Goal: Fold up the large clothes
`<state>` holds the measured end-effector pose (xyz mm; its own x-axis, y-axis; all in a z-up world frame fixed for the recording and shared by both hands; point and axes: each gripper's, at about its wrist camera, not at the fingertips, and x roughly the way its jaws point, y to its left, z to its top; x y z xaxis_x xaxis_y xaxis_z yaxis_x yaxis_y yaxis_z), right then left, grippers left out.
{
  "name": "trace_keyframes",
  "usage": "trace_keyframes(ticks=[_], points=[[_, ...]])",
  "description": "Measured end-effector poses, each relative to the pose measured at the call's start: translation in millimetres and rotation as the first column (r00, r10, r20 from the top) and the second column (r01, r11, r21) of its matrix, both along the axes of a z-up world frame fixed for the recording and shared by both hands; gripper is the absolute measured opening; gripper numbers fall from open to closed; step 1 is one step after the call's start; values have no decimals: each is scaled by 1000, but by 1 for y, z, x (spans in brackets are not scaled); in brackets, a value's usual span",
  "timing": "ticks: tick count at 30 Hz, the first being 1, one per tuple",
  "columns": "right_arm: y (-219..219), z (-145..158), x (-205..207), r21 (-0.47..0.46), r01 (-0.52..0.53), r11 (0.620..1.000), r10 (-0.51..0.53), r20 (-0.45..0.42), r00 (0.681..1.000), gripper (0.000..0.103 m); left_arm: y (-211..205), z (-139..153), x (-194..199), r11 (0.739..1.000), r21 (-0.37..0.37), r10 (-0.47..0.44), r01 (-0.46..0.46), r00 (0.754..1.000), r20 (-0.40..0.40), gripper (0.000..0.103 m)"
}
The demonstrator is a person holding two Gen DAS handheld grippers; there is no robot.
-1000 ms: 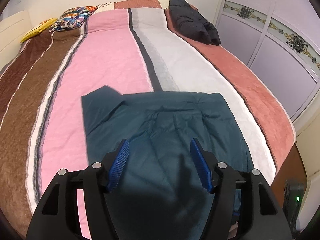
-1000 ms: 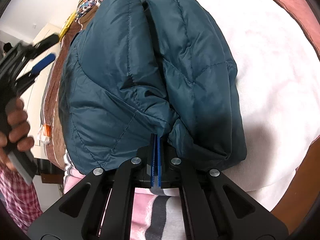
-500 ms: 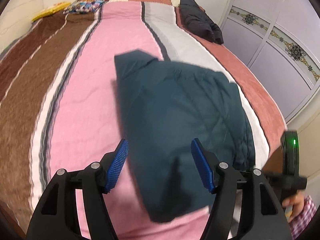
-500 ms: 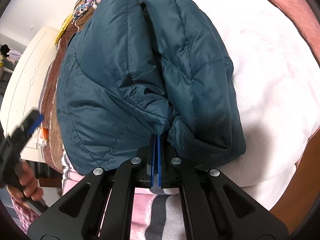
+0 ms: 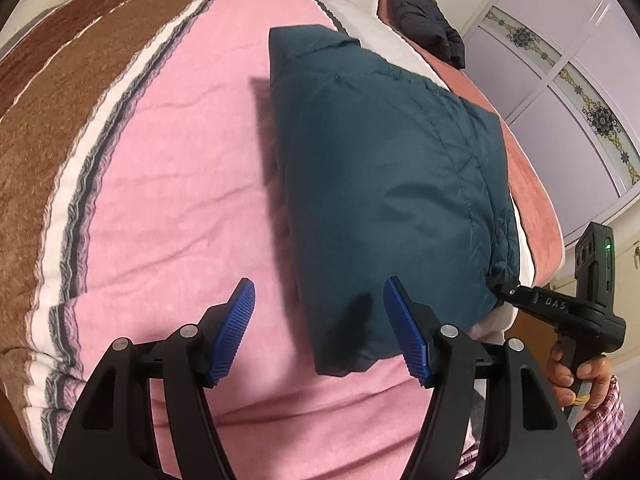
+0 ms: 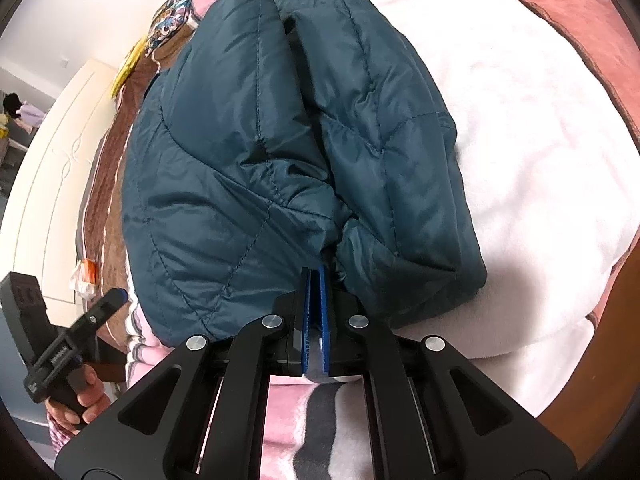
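A teal quilted jacket (image 5: 392, 184) lies folded into a thick rectangle on the striped bed blanket (image 5: 172, 200). My left gripper (image 5: 320, 320) hovers open over the pink stripe, with the jacket's near left corner under its right finger and nothing between the pads. At the jacket's near right corner, my right gripper (image 5: 504, 291) pinches the hem. In the right wrist view the right gripper (image 6: 316, 276) has its blue pads a sliver apart, its jaws opening, with a fold of the jacket (image 6: 248, 168) still caught at their tips.
A black jacket (image 5: 424, 20) lies at the far right of the bed, beside lilac wardrobe doors (image 5: 560, 80). Patterned pillows (image 6: 172, 20) sit at the head. A white cabinet (image 6: 52, 168) stands left of the bed. A hand (image 6: 80, 396) grips the left handle.
My left gripper has swung left and down, from over the jacket's middle to its near left corner. The right gripper stayed put and its pads have parted slightly.
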<state>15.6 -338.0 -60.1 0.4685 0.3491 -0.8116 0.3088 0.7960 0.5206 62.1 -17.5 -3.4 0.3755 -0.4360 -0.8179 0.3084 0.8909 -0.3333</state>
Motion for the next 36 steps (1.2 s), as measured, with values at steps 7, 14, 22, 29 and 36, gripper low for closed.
trace_keyframes(ticks=[7, 14, 22, 29, 36], points=[[-1, 10, -19, -4, 2, 1000, -2, 22, 1000, 16, -2, -4, -1, 1000, -5, -9, 9, 1000, -16, 66], [-2, 20, -40, -51, -8, 999, 10, 47, 999, 26, -3, -8, -1, 1000, -10, -11, 11, 1000, -27, 66], [-31, 41, -51, -114, 67, 991, -55, 106, 993, 39, 5, -14, 1, 999, -53, 6, -9, 998, -55, 70], [-68, 34, -55, -88, 152, 985, -142, 103, 984, 41, 6, -15, 6, 992, -119, 20, -29, 996, -82, 71], [-99, 19, -46, 37, 191, 981, -194, 100, 976, 50, 8, -11, 20, 981, -188, 25, -46, 993, -113, 74]])
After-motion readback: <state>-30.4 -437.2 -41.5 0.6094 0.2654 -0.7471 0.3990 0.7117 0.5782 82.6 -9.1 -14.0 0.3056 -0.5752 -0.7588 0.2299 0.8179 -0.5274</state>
